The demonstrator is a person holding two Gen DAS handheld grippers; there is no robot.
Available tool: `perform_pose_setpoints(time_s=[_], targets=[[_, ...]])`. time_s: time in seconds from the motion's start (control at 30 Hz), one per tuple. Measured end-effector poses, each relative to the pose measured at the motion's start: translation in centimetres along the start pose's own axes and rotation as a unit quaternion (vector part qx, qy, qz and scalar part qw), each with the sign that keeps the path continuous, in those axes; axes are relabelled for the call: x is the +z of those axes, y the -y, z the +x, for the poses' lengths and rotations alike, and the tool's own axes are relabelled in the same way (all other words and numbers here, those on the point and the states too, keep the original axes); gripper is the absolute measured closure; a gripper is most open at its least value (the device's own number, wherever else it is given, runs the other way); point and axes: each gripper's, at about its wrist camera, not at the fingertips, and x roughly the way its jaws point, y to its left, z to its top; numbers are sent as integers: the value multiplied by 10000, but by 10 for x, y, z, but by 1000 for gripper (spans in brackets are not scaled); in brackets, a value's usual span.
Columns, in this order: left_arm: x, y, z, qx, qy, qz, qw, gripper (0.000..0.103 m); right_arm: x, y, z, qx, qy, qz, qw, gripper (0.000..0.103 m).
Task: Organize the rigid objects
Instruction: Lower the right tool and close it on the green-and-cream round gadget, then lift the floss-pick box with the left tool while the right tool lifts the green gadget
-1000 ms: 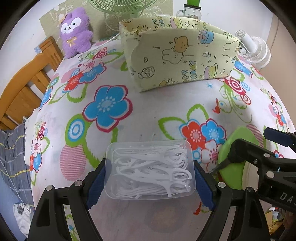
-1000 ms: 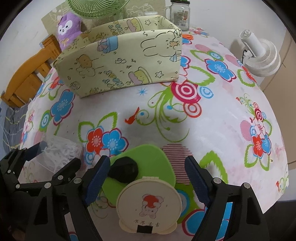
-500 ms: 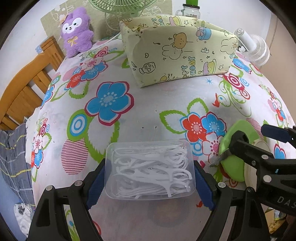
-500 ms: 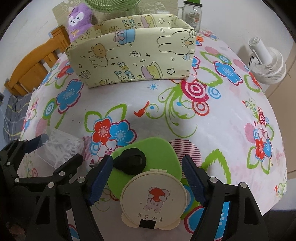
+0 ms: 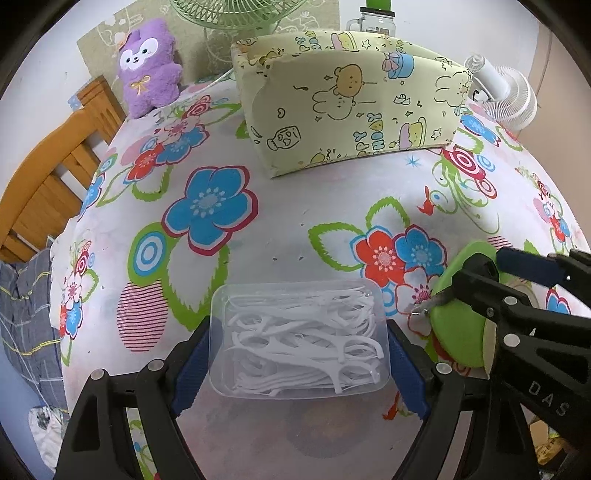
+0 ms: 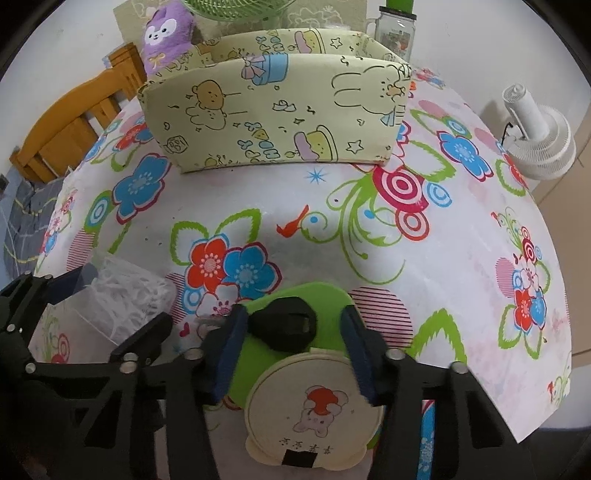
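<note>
Now clear box (image 5: 299, 339) of white floss picks (image 5: 306, 341) in left gripper (image 5: 298, 354), green-and-cream case (image 6: 295, 354) in right gripper (image 6: 291, 350).

table: flowery cloth (image 5: 280, 206) | wall: plain white (image 6: 480, 44) | left: wooden chair (image 5: 55, 177) | back: green fan (image 5: 236, 14), purple plush toy (image 5: 149, 66) | right: white fan (image 6: 539, 144) on the floor

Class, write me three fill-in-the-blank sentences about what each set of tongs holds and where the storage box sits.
1. The left tongs grip a clear box of white floss ____.
2. The right tongs close on a ____ coloured round case.
3. The patterned fabric bin stands in front of a ____ plush toy.

Answers: picks; green; purple
</note>
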Motion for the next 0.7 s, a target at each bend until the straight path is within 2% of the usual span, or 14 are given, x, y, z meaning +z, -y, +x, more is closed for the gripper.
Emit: perform_pose_setpoints(time_s=[0.03, 0.37, 0.6, 0.7], targets=[[1, 1, 1, -11, -2, -3, 10000, 15, 0, 0, 0, 15, 27, 34, 10000, 61], [13, 0, 10, -98, -39, -209, 9997, 15, 8, 15, 0, -107, 112, 314, 9994, 62], [22, 11, 11, -43, 65, 3, 10000, 16, 13, 21, 2, -155, 116, 361, 9992, 62], [26, 15, 7, -76, 120, 43, 9999, 16, 16, 23, 2, -149, 145, 383, 9990, 67]])
